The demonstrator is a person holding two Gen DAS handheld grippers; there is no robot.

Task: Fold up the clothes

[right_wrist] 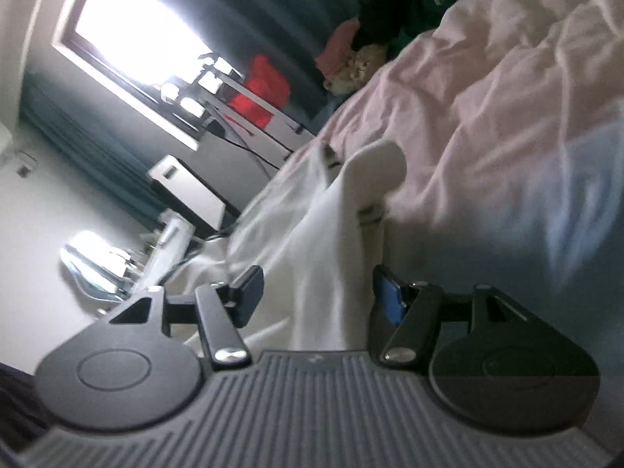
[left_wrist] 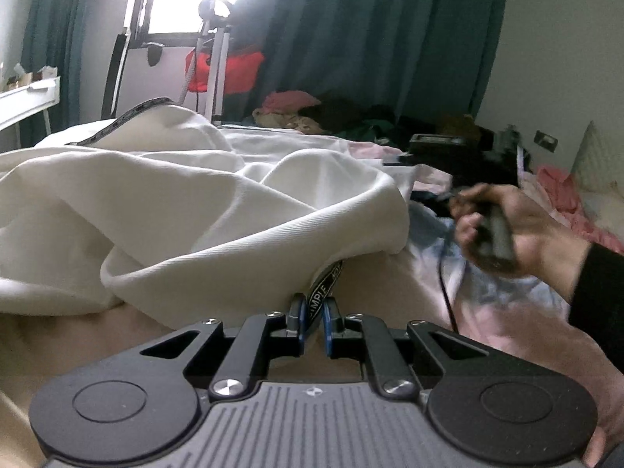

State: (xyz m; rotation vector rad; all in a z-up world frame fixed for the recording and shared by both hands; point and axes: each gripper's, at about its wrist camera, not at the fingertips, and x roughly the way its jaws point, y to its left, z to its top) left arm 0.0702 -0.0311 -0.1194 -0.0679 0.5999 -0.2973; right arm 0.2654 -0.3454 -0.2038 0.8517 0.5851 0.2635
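A white garment (left_wrist: 195,202) with a black lettered trim band lies crumpled across the bed. My left gripper (left_wrist: 314,308) is shut on that trim band at the garment's near edge, its blue pads pinching the strip. In the right wrist view, which is rolled sideways and blurred, my right gripper (right_wrist: 318,296) stands open with a fold of the white garment (right_wrist: 323,273) rising between its fingers, and the pads do not seem to press on it. A person's hand (left_wrist: 518,230) holding a dark handle shows at the right of the left wrist view.
The bed has a pale pink and blue sheet (right_wrist: 487,117). A pile of mixed clothes (left_wrist: 312,113) lies at the far side before teal curtains. A tripod (left_wrist: 214,58) with a red item (left_wrist: 230,70) stands by the bright window. A white desk (left_wrist: 27,97) is at left.
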